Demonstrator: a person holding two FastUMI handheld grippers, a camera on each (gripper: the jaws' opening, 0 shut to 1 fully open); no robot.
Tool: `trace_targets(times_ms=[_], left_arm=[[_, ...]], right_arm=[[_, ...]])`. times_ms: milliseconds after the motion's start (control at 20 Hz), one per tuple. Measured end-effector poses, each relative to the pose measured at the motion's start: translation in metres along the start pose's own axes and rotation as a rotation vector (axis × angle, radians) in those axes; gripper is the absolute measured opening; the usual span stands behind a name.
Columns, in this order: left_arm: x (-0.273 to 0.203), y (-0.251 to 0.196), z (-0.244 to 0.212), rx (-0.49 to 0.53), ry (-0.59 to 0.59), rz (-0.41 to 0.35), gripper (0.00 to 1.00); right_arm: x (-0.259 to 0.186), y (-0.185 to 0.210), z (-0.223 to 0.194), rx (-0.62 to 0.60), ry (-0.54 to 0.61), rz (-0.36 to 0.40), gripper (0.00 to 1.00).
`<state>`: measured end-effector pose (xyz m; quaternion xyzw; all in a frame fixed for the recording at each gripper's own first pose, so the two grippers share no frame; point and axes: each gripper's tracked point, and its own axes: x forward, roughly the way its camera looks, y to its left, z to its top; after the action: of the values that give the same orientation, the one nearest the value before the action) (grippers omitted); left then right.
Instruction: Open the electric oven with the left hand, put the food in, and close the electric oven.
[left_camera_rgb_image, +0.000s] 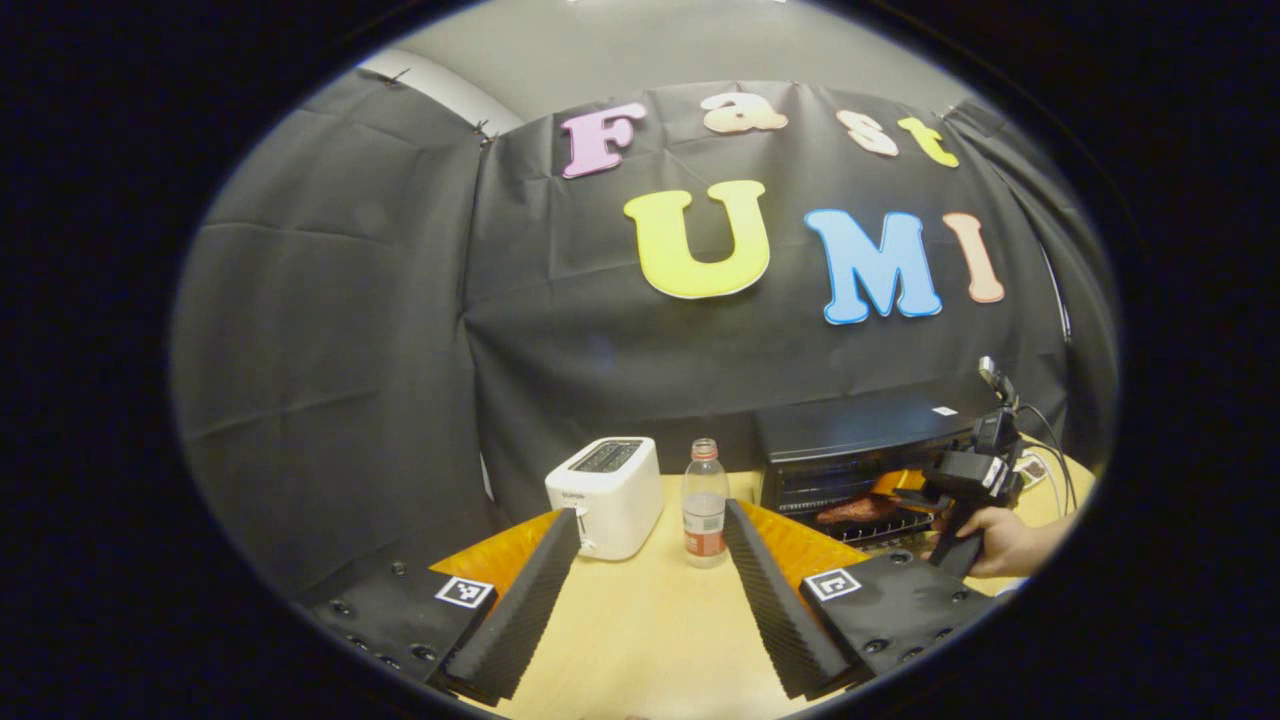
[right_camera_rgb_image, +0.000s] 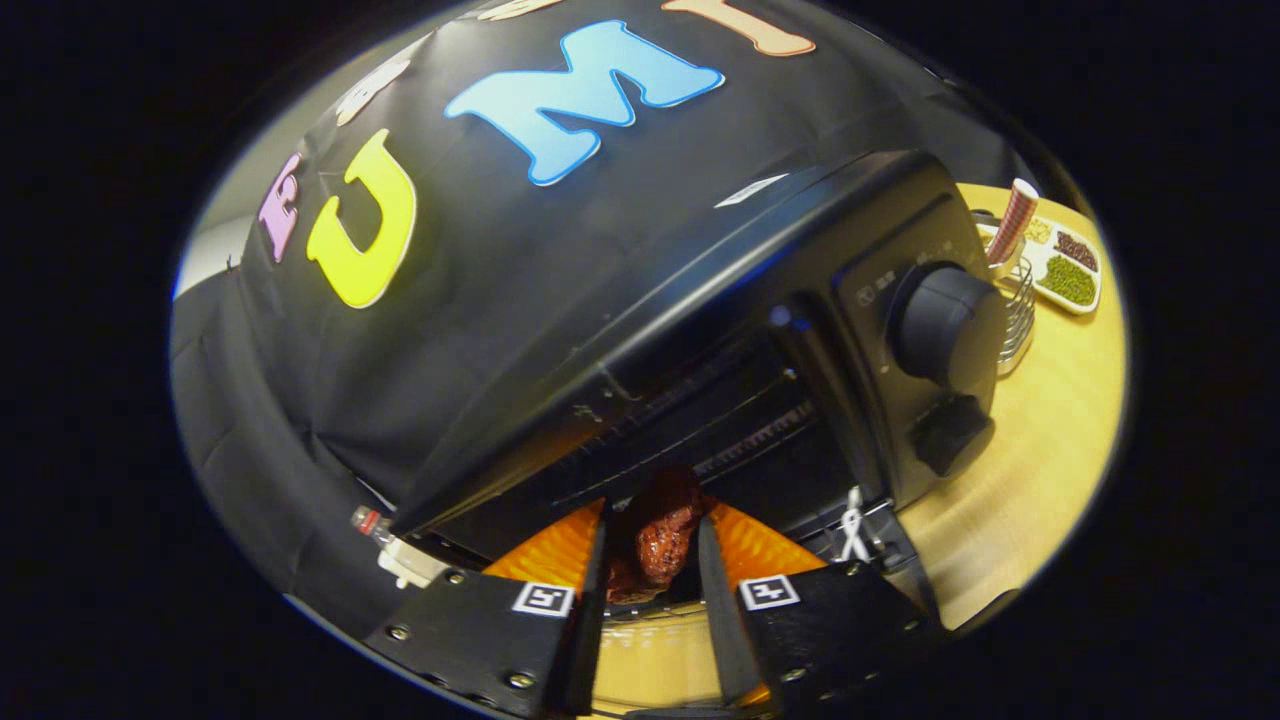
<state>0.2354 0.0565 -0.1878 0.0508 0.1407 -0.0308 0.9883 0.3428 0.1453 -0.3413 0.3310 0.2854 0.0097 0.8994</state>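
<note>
Black-cased electric oven (right_camera_rgb_image: 700, 330) stands open; my right gripper (right_camera_rgb_image: 650, 560) pinches the reddish-brown glazed meat (right_camera_rgb_image: 662, 535) at its mouth. My left gripper (left_camera_rgb_image: 650, 590) hangs wide and empty over the table. Risk: the sticky meat clings on release, or snags the rack.

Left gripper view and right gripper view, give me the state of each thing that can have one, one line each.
Electric oven: door open.
Food: between the right gripper fingers, at the oven's mouth.
Left gripper: open, holding nothing.
Bottle: upright, cap on.
Toaster: upright; slots look empty.
</note>
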Motion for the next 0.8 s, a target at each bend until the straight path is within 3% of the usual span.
trace_targets(times_ms=[50,100,200,650,750,800], left_arm=[[-0.001,0.000,0.000,0.003,-0.004,0.002,1.00],[-0.005,-0.001,0.002,0.005,-0.008,0.003,1.00],[-0.007,-0.005,0.004,0.008,-0.011,0.001,1.00],[-0.021,-0.059,0.009,-0.014,-0.027,-0.079,1.00],[-0.023,-0.077,0.002,-0.037,-0.012,-0.112,0.92],[-0.023,-0.087,-0.001,-0.042,-0.003,-0.130,0.94]], right_arm=[[-0.003,0.000,0.002,-0.016,-0.009,0.007,0.56],[-0.006,0.001,0.006,-0.041,-0.025,0.005,0.54],[-0.019,0.005,0.013,-0.096,-0.066,0.003,1.00],[-0.111,0.019,0.034,-0.222,-0.106,0.072,0.98],[-0.134,0.021,0.040,-0.282,-0.140,0.089,0.98],[-0.145,0.017,0.044,-0.312,-0.158,0.086,0.98]])
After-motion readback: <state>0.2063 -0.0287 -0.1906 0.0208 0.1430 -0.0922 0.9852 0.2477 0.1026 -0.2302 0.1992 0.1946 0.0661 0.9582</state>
